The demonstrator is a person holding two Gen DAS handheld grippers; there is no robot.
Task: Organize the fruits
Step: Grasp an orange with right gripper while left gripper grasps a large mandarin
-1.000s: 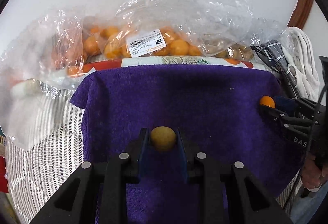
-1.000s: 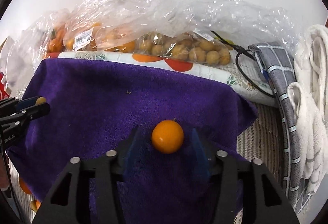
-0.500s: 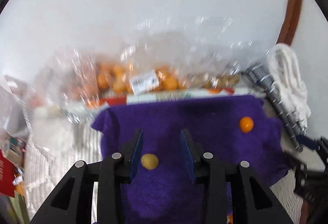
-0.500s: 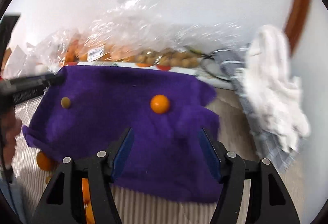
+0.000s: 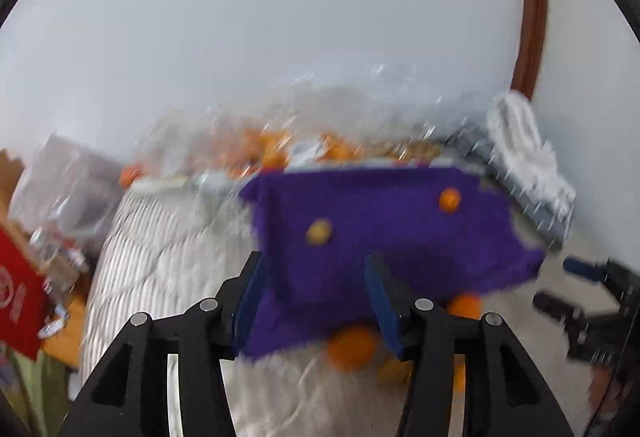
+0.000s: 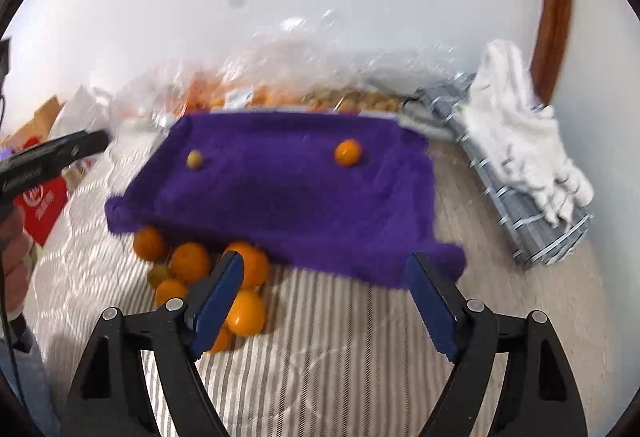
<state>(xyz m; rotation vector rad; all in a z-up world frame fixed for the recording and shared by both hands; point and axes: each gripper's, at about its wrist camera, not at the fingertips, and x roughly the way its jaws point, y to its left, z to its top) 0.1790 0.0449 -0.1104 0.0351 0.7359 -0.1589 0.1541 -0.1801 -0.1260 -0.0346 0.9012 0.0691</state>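
A purple towel (image 6: 288,189) lies on a striped cloth; it also shows in the left wrist view (image 5: 380,229). On it sit a small yellow-green fruit (image 6: 195,159) at the left and an orange fruit (image 6: 348,152) at the right, seen too in the left wrist view as the yellow-green fruit (image 5: 319,232) and the orange fruit (image 5: 449,200). Several loose oranges (image 6: 244,311) lie at the towel's near left edge. My right gripper (image 6: 326,301) is open and empty, pulled back from the towel. My left gripper (image 5: 316,301) is open and empty over the towel's near edge.
Clear plastic bags of orange and brown fruit (image 6: 280,93) lie behind the towel by the white wall. A folded grey checked cloth (image 6: 516,189) and white towel (image 6: 520,125) lie at the right. A red packet (image 6: 42,205) lies at the left.
Both grippers let go of their fruits and drew back and up from the towel. The fruits stay on the towel. Both jaws stand wider.
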